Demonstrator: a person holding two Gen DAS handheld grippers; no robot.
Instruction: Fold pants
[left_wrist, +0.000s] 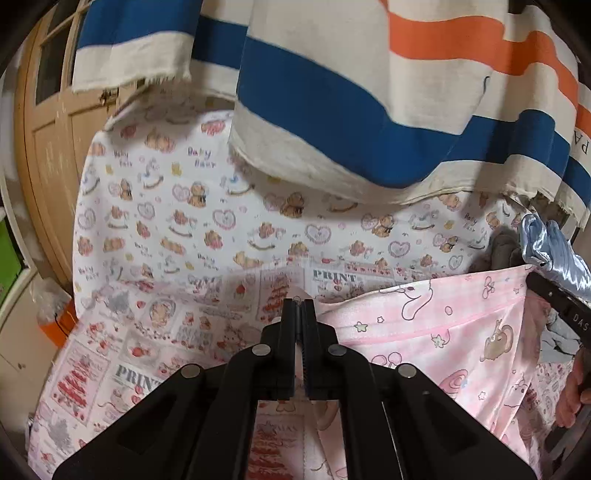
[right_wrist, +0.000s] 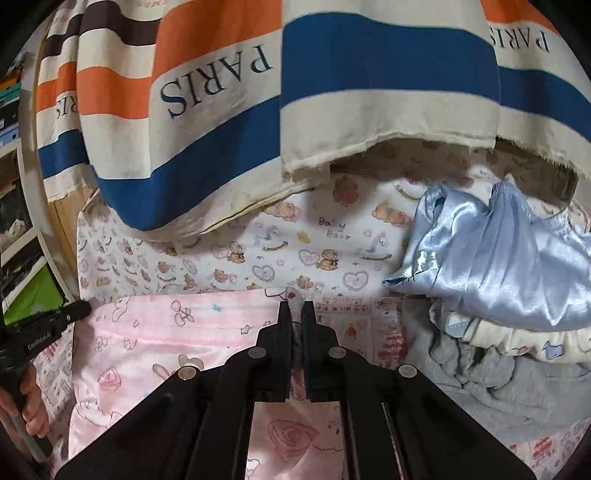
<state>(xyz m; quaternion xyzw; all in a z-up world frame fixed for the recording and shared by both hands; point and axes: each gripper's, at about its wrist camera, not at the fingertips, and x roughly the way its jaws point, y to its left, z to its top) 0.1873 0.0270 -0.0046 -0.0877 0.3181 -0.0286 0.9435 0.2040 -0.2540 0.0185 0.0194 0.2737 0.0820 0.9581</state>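
Both grippers, left gripper and right gripper, look clamped on the pink pajama pants' far edge, stretched over the bed; thin hem could slip out mid-fold.

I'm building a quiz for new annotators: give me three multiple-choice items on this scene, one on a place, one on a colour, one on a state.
1. Where does the blue satin cloth lie relative to the pink pants?
A. to their right
B. under them
C. to their left

2. What colour is the lowest broad stripe of the hanging PARIS cloth?
A. green
B. blue
C. black

3. How does the right gripper stand?
A. wide open above the bed
B. out of view
C. shut on the pants' top edge

Answers:
1 A: the satin cloth heaps right of the pants.
2 B: the PARIS cloth ends in a blue band above its cream hem.
3 C: the right gripper pinches pink fabric between its near-closed fingers; the left gripper does likewise.
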